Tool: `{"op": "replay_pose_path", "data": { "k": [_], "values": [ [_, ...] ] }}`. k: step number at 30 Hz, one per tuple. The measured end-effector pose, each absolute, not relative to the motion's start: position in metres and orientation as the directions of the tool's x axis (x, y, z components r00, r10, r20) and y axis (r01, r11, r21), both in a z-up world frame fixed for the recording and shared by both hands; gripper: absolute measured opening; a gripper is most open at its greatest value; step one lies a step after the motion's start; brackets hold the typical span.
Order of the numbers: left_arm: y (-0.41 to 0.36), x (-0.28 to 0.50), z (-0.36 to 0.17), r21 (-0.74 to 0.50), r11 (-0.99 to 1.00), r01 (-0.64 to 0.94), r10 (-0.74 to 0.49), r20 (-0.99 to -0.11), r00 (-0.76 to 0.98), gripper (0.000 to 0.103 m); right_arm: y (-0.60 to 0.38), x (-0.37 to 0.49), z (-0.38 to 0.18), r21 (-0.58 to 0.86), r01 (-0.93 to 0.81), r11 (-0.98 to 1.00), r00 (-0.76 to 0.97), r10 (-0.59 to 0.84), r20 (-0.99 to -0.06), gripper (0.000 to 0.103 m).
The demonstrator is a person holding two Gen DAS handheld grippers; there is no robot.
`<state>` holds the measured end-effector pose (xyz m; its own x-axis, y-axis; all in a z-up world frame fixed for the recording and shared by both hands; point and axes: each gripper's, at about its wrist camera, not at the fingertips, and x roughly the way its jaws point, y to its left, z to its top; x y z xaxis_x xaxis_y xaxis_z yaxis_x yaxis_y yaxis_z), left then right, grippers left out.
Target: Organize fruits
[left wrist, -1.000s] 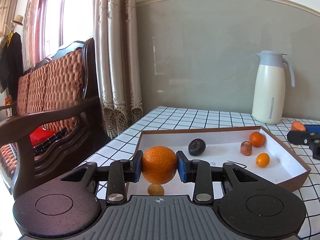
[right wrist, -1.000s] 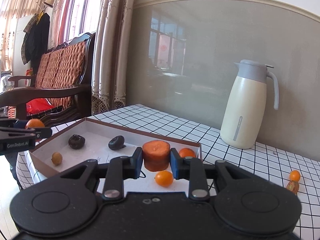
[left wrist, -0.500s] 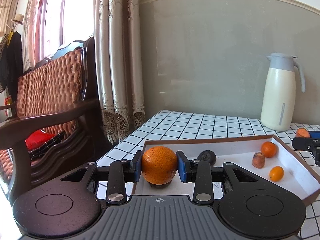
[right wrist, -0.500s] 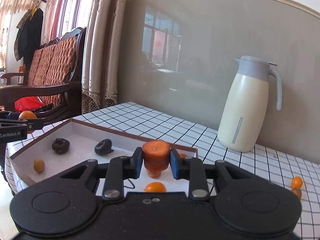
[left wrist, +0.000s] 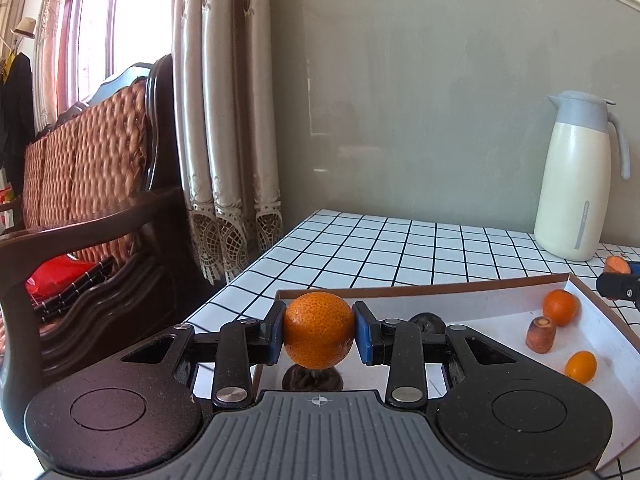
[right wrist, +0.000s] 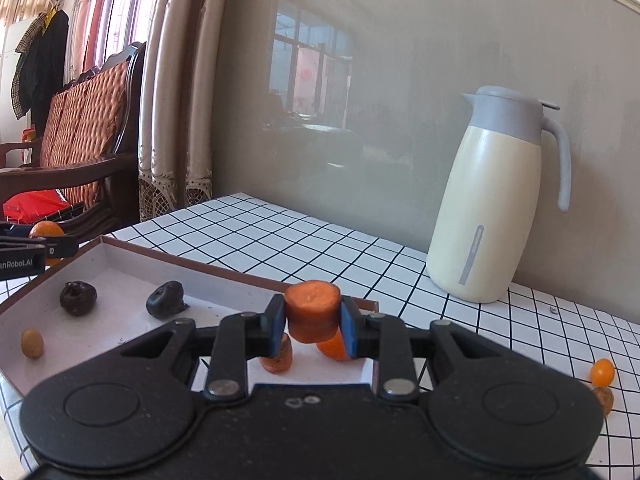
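My left gripper point(left wrist: 319, 330) is shut on an orange point(left wrist: 319, 329), held over the left end of the shallow white box point(left wrist: 472, 303). My right gripper point(right wrist: 313, 317) is shut on a carrot chunk point(right wrist: 312, 310) above the box's right end point(right wrist: 112, 312). Inside the box lie two dark wrinkled fruits point(right wrist: 78, 298) point(right wrist: 166, 299), a small tan fruit point(right wrist: 32, 343), a carrot stub point(left wrist: 541, 334), a small orange point(left wrist: 561, 307) and a kumquat point(left wrist: 581, 367). Each gripper shows at the other view's edge.
A cream jug with a grey lid point(right wrist: 494, 200) stands on the checked tablecloth point(right wrist: 320, 240) near the wall. Two small fruits point(right wrist: 603, 373) lie on the cloth at the right. A wooden armchair point(left wrist: 88, 208) and curtains point(left wrist: 224, 120) are left of the table.
Both grippers moved forward over the box with their loads still gripped. The box contents have slid lower and closer in both views; the jug looms larger.
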<state>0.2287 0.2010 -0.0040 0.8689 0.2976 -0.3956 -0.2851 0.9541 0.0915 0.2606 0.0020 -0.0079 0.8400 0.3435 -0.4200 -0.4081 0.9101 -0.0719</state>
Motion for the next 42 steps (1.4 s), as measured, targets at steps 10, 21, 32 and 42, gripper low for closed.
{"op": "replay_pose_path", "data": {
  "k": [10, 21, 32, 42],
  "values": [
    [0.206, 0.266, -0.010, 0.078, 0.957, -0.278, 0.283, -0.448, 0.848, 0.036, -0.002, 0.284, -0.012, -0.052, -0.412, 0.910, 0.819, 0.345, -0.458, 0.020],
    [0.200, 0.247, -0.003, 0.061, 0.935, -0.348, 0.345, -0.367, 0.864, 0.102, -0.015, 0.276, -0.008, -0.033, -0.359, 0.933, 0.870, 0.322, -0.374, 0.097],
    [0.195, 0.237, -0.005, 0.071, 0.930, -0.361, 0.362, -0.351, 0.863, 0.103, -0.017, 0.269, -0.009, -0.047, -0.357, 0.933, 0.875, 0.316, -0.368, 0.097],
    [0.178, 0.229, 0.001, 0.055, 0.936, -0.348, 0.346, -0.324, 0.880, 0.103, -0.026, 0.264, -0.008, -0.072, -0.325, 0.943, 0.891, 0.280, -0.357, 0.097]
  ]
}}
